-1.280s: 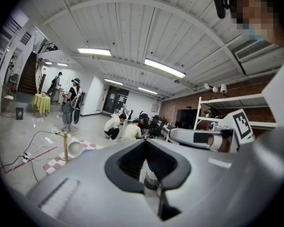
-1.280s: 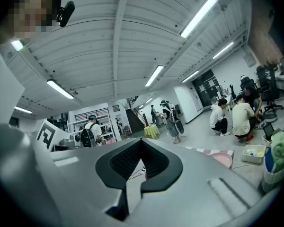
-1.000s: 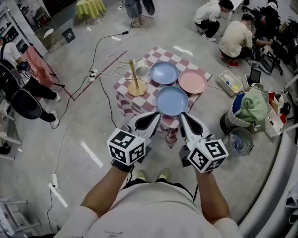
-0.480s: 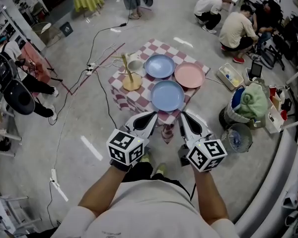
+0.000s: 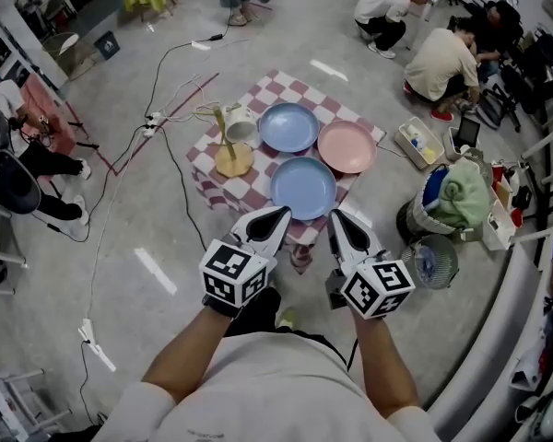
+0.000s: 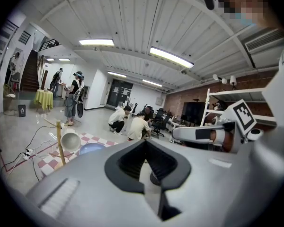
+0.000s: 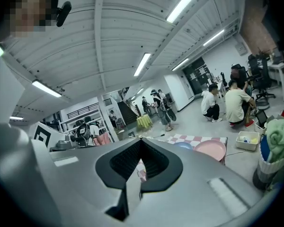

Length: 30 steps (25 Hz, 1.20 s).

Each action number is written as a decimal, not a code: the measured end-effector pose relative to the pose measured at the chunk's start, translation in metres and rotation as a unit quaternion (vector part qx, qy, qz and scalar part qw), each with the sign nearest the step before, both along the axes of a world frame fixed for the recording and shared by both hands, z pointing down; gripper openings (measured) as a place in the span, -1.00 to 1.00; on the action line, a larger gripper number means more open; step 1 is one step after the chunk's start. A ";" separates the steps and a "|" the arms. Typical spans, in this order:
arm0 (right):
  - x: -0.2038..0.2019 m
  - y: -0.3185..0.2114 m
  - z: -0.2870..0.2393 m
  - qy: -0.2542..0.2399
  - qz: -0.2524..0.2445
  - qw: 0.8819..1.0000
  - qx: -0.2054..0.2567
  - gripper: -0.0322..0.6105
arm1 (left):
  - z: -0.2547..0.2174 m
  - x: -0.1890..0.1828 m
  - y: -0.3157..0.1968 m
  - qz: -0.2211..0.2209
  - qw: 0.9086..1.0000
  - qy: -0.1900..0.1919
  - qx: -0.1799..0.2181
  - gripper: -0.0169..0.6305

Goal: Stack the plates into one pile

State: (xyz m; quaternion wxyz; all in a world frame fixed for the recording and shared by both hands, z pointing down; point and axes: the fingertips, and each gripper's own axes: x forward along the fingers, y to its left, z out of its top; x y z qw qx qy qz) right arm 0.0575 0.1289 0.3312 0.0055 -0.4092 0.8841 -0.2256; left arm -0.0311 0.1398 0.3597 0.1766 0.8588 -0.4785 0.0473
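Three plates lie apart on a low table with a checked cloth (image 5: pixel 223 184): a near blue plate (image 5: pixel 303 188), a far blue plate (image 5: pixel 288 127) and a pink plate (image 5: pixel 347 146). My left gripper (image 5: pixel 280 215) and right gripper (image 5: pixel 337 217) hover side by side just short of the table's near edge, above the floor. Both are shut and hold nothing. In the left gripper view a blue plate (image 6: pixel 90 148) shows past the shut jaws. The right gripper view shows the pink plate (image 7: pixel 210 149) and a blue plate (image 7: pixel 183 145).
A wooden stand (image 5: pixel 231 157) with a white cup (image 5: pixel 241 125) occupies the table's left part. Cables (image 5: pixel 170 109) run over the floor at left. A fan (image 5: pixel 429 261), a bin with green cloth (image 5: pixel 456 196) and crouching people (image 5: pixel 440 58) are at right.
The person has stepped on, so the floor and table have shifted a little left in the head view. Both grippers stay shut in the same pose before the table.
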 end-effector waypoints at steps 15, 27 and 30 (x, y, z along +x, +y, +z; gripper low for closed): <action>-0.045 -0.128 0.037 0.013 0.044 0.998 -0.046 -0.87 | 0.027 -0.031 -0.120 0.050 0.999 -0.006 -0.005 -0.93; -0.021 -0.222 0.143 -0.078 0.098 0.969 -0.214 -0.87 | 0.081 -0.015 -0.185 0.042 0.999 -0.017 -0.030 -0.93; -0.024 -0.242 0.176 -0.091 0.077 0.958 -0.260 -0.87 | 0.098 -0.012 -0.204 0.023 0.999 -0.023 -0.041 -0.93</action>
